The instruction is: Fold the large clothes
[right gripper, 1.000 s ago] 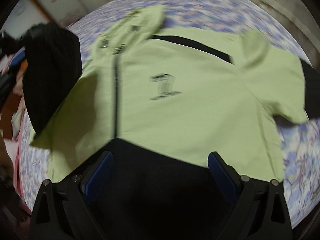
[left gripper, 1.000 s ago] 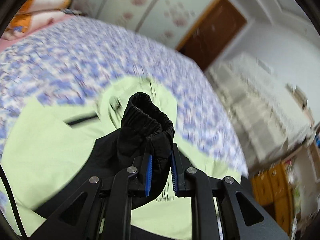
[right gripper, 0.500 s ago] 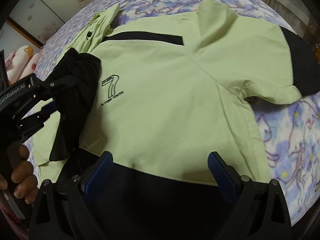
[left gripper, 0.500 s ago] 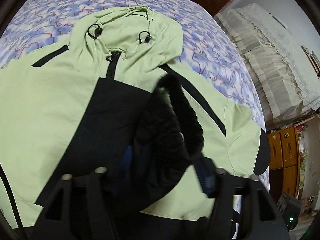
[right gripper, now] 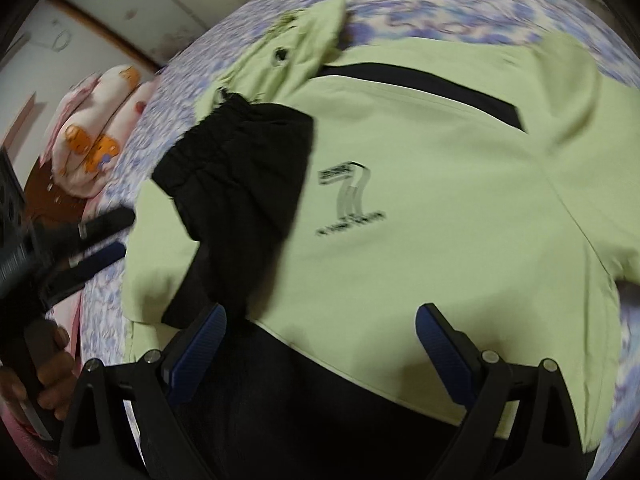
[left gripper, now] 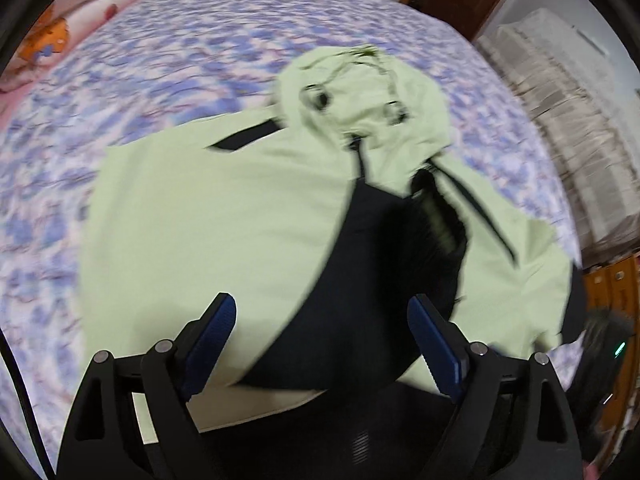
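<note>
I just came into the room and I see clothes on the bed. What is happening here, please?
A person with a gripper in each hand is folding a light green jacket on the bed. Its black sleeve lies folded across the chest. The left gripper is opening, nothing between its pads; the right gripper hovers open over the hem.

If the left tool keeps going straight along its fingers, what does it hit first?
Most likely the black sleeve folded across the light green jacket on the bed. The left tool is opening with nothing pinched between its pads; depth is blurred, so distance is unclear.
</note>
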